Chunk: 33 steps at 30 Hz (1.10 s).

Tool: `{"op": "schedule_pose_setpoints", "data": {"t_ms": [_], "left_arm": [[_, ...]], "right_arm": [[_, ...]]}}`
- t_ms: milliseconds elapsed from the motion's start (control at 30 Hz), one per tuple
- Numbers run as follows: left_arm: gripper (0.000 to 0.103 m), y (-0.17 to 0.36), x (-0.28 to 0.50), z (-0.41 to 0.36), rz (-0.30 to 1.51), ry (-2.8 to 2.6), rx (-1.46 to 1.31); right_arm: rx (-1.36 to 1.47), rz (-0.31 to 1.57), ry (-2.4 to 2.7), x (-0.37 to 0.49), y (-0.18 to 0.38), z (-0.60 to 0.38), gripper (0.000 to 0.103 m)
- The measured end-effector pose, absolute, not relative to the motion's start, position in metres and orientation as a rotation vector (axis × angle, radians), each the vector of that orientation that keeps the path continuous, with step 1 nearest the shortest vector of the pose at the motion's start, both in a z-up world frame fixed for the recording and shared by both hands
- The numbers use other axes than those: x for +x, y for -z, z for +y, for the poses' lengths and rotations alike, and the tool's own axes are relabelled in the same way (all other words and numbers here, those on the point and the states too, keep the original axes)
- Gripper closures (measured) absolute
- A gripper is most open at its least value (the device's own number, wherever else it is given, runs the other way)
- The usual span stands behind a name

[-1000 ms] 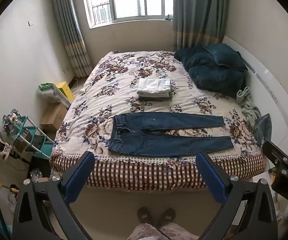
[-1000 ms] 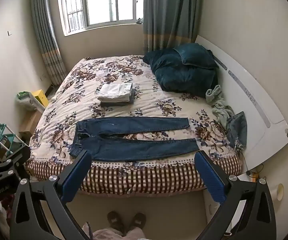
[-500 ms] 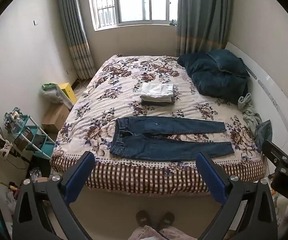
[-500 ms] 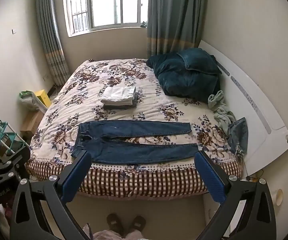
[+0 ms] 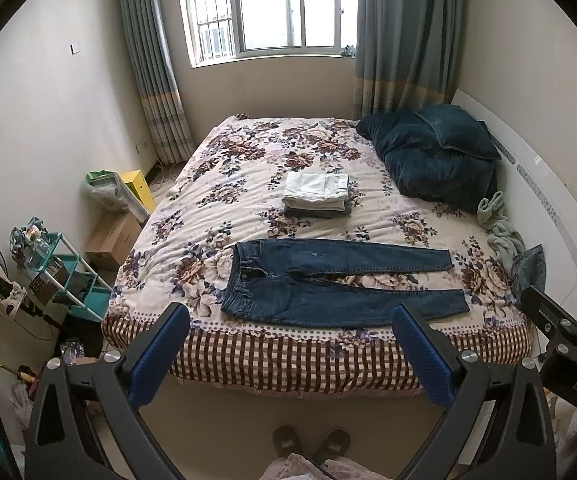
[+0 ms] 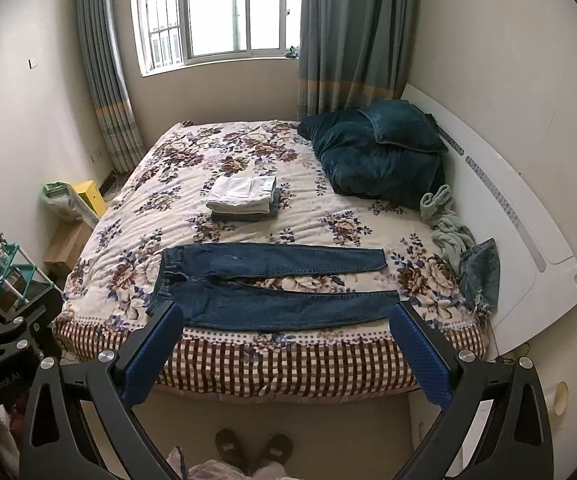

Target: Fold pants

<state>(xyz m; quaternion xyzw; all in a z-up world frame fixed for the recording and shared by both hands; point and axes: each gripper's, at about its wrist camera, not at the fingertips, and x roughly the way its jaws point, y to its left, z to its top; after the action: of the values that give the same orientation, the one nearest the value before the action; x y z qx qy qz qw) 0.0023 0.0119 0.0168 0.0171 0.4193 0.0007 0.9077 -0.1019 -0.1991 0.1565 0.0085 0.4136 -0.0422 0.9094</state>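
Observation:
Dark blue jeans (image 5: 328,280) lie flat on the floral bed near its front edge, waistband to the left, the two legs spread apart toward the right; they also show in the right wrist view (image 6: 264,284). My left gripper (image 5: 290,354) is open and empty, held back from the bed's front edge. My right gripper (image 6: 286,350) is open and empty, also back from the edge. Each gripper's body shows at the other view's side.
A stack of folded clothes (image 5: 316,194) sits mid-bed. A dark teal quilt and pillow (image 5: 432,152) lie at the far right by the white headboard (image 6: 528,232). Loose garments (image 6: 468,256) lie at the right edge. A shelf (image 5: 60,280) and boxes stand on the left.
Both grippers have lifted and tilted up a little, so the bed and jeans sit lower in both views. Nothing was grasped; the jeans have not moved.

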Motion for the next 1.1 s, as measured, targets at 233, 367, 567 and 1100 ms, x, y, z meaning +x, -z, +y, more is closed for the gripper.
{"op": "schedule_pose_setpoints", "data": {"t_ms": [233, 367, 567, 1100], "left_arm": [[0.0, -0.018, 0.003, 0.012, 0.864, 0.001, 0.035], [0.0, -0.022, 0.008, 0.011, 0.863, 0.005, 0.034], [0.0, -0.021, 0.012, 0.008, 0.862, 0.01, 0.03], [0.0, -0.017, 0.009, 0.007, 0.862, 0.01, 0.03]], "right_arm": [[0.022, 0.853, 0.092, -0.103, -0.155, -0.199, 0.0], [0.022, 0.852, 0.092, -0.105, -0.154, -0.2, 0.0], [0.027, 0.855, 0.085, -0.105, -0.154, -0.199, 0.0], [0.026, 0.86, 0.086, -0.104, -0.153, -0.201, 0.0]]}}
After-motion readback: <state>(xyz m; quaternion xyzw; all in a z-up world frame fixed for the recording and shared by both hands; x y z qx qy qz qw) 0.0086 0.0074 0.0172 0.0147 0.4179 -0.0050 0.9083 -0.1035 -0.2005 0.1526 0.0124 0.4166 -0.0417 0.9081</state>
